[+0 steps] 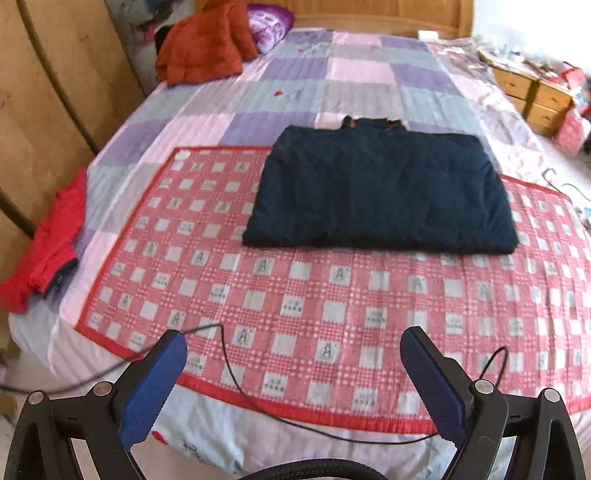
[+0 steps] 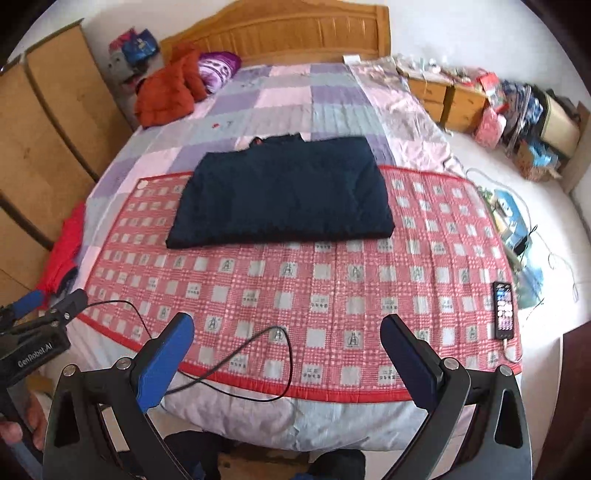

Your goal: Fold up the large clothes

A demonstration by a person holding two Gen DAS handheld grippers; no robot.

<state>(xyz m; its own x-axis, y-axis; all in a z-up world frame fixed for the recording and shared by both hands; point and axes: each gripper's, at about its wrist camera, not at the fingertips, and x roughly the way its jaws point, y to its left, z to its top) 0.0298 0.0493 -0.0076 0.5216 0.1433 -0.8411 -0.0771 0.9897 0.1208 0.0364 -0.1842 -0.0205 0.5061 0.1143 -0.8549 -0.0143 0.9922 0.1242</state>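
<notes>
Garment: a dark navy jacket (image 1: 380, 188) lies folded into a flat rectangle on the bed, collar at the far edge toward the headboard (image 2: 295, 35), its near half resting on the red checked mat (image 1: 295, 295) and its far half on the patchwork bedspread (image 1: 280, 77).
Left gripper: the left gripper (image 1: 293, 373) hovers over the mat's near edge, jaws spread wide and holding nothing — the jacket sits well ahead of it, apart from both fingers.
Right gripper: the right gripper (image 2: 288, 363) is likewise wide open and empty over the mat's near edge, the jacket well beyond its tips and slightly left of centre.
Fingers: blue pads (image 2: 166, 365) with a fine ribbed face, mounted on black angular frames with round silver bolts.
Jacket surface: matte, soft, faintly quilted; edges straight, corners rounded.
Mat: quilted cloth, red-and-white check with pale squares, bound in a solid red border.
Cable: a thin black cable (image 2: 258, 354) loops across the mat's near border.
Phone: a phone (image 2: 504, 310) lies lit on the mat's right end.
Other cloth: an orange puffy coat (image 2: 166, 88) is heaped left of the headboard — a red garment (image 1: 48, 243) hangs off the bed left of the mat.
</notes>
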